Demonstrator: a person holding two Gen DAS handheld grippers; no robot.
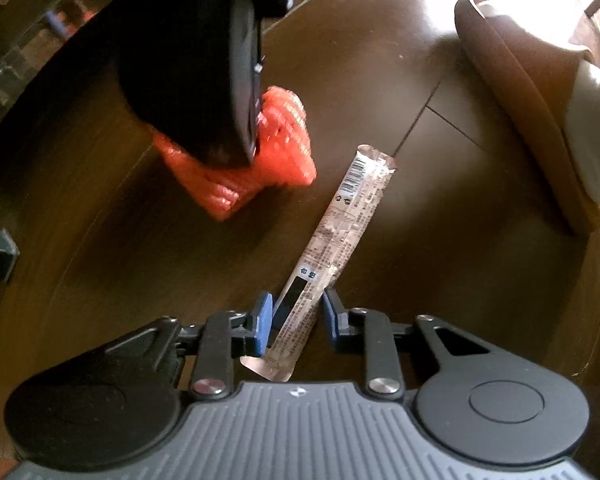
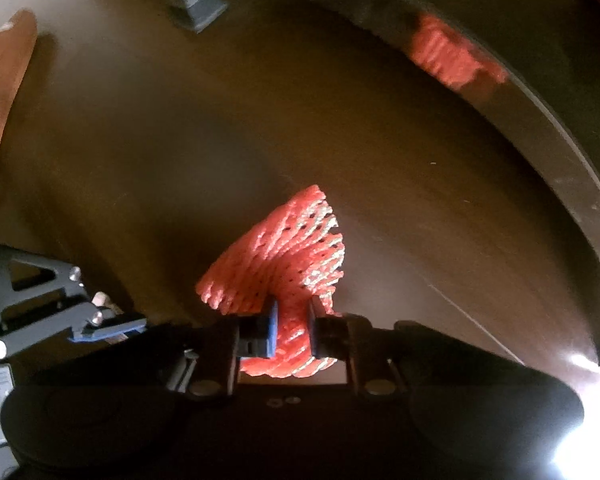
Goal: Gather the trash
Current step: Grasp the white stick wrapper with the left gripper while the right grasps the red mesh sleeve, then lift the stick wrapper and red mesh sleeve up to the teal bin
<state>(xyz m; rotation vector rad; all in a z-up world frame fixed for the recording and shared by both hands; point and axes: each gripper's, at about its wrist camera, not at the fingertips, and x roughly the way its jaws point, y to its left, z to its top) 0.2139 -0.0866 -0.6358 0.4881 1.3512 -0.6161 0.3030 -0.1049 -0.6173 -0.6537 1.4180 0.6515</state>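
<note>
- My left gripper (image 1: 294, 322) sat at the bottom centre of its frame, fingers clamped on the lower end of a long clear wrapper (image 1: 332, 248) that slanted toward the upper right over the dark floor (image 1: 100, 240).
- My right gripper (image 2: 292, 334) had its fingers pinched on a red foam net (image 2: 284, 264), frame centre; in the left view the net (image 1: 284, 152) hung at upper centre.
- A slipper (image 1: 520, 120) lay upper right.
</note>
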